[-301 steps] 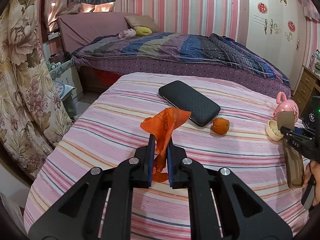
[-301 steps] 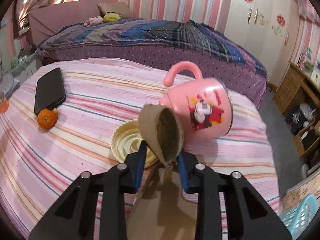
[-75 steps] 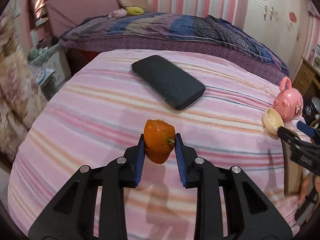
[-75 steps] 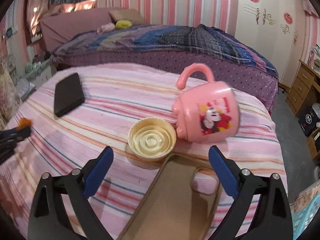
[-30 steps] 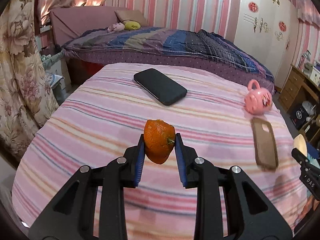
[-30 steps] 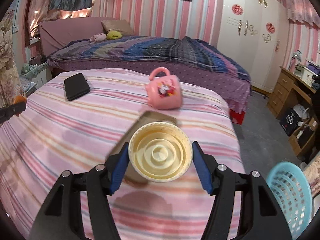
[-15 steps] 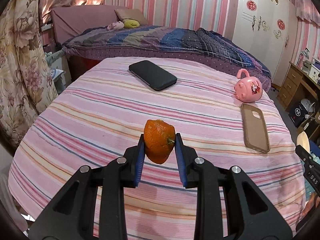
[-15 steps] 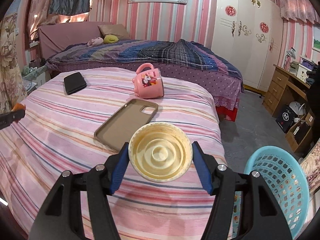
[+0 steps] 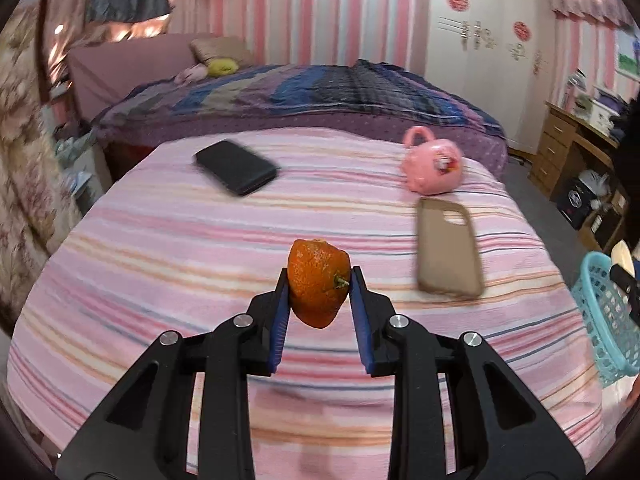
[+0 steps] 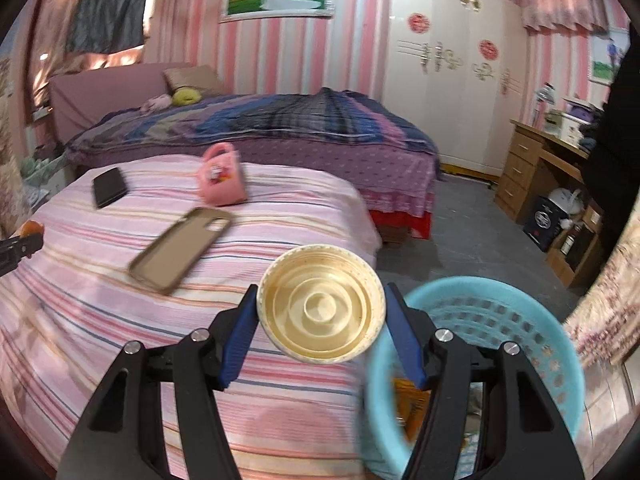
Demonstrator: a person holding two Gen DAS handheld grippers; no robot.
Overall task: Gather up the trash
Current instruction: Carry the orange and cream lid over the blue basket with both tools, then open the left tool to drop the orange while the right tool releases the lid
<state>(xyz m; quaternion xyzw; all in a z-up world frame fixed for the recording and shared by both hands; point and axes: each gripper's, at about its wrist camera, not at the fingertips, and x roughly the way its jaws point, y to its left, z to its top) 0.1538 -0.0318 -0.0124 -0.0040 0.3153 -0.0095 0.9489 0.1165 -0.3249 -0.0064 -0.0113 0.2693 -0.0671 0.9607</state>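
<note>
My left gripper (image 9: pixel 319 294) is shut on an orange fruit (image 9: pixel 318 282) and holds it above the pink striped table (image 9: pixel 200 264). My right gripper (image 10: pixel 321 304) is shut on a cream round lid (image 10: pixel 321 304), held past the table's right edge, beside the light blue basket (image 10: pixel 520 332) on the floor. The basket holds some orange trash (image 10: pixel 408 396). The basket (image 9: pixel 606 312) and the lid (image 9: pixel 623 254) also show at the far right of the left wrist view. The left gripper with the orange (image 10: pixel 29 229) shows at the left edge of the right wrist view.
On the table lie a black phone (image 9: pixel 236 166), a tan phone case (image 9: pixel 448 248) and a tipped pink mug (image 9: pixel 432 166). A bed (image 9: pixel 300 96) stands behind. A wooden desk (image 10: pixel 540 160) with clutter is at the right, a floral curtain (image 9: pixel 24 160) at the left.
Both grippers have swung to the right with their loads. The basket has come closer under the right gripper and has entered the left wrist view.
</note>
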